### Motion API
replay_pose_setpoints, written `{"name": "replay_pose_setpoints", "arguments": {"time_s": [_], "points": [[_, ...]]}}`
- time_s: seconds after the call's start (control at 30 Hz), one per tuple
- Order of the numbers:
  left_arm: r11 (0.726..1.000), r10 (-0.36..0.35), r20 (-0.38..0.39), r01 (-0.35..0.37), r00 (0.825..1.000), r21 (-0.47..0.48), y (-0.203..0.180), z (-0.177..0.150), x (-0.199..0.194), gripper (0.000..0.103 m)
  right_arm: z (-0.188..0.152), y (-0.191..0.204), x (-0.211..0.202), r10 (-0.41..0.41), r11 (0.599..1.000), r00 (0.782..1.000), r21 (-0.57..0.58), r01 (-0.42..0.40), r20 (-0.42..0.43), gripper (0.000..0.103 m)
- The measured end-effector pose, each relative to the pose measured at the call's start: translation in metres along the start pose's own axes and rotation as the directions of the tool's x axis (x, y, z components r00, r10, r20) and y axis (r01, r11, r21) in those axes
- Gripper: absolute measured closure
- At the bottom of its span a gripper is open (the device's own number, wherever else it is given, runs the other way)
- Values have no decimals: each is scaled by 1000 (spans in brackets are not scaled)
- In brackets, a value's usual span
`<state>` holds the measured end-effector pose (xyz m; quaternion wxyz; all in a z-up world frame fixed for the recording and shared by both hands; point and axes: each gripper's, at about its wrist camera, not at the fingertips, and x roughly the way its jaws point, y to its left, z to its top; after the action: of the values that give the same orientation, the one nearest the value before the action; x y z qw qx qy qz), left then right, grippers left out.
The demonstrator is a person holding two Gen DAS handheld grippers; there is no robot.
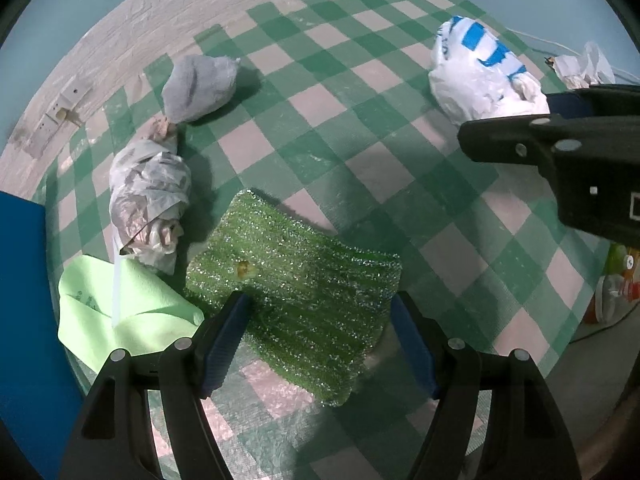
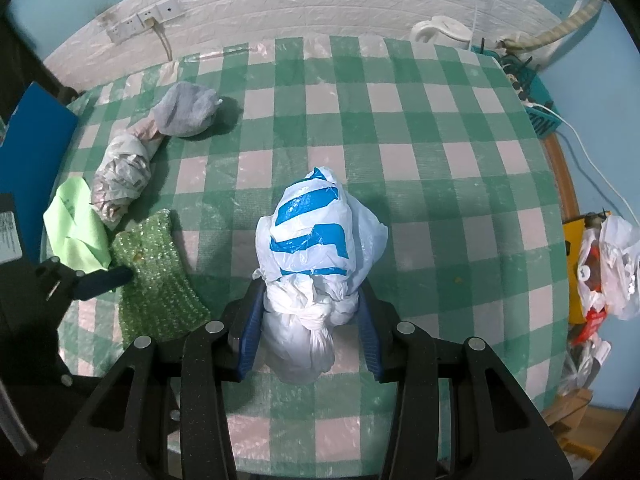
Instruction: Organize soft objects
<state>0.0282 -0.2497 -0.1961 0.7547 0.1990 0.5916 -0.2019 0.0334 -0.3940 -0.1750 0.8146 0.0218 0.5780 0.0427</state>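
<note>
A green sparkly sponge (image 1: 296,292) lies flat on the checked tablecloth (image 1: 360,128). My left gripper (image 1: 320,344) is open, its blue pads on either side of the sponge's near end. A knotted white bag with blue print (image 2: 316,264) lies between the blue pads of my right gripper (image 2: 310,328), which closes on its knotted end. The same bag (image 1: 480,76) and the right gripper (image 1: 560,148) show in the left wrist view. The sponge (image 2: 156,276) and left gripper (image 2: 92,280) show in the right wrist view.
A grey sock bundle (image 1: 200,88), a crumpled grey plastic bag (image 1: 148,204) and a light green cloth (image 1: 120,312) lie at the left. A blue board (image 1: 20,320) stands at the left edge. A white kettle (image 2: 440,28) and clutter (image 2: 608,272) sit beyond the right table edge.
</note>
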Motion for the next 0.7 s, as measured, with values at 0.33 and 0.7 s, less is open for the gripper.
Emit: {"name": "replay_pose_setpoints", "arguments": {"time_s": [0.33,0.7], "points": [[999,-37,47,35,998,40,-17,-12,-11,76,-2,8,-6,4,1000,1000,-16,-4,6,61],[999,-41,86,40,995,15,-26,-25,-31,90,-2,12,-13,3,1000,1000,-23,-3,22,61]]}}
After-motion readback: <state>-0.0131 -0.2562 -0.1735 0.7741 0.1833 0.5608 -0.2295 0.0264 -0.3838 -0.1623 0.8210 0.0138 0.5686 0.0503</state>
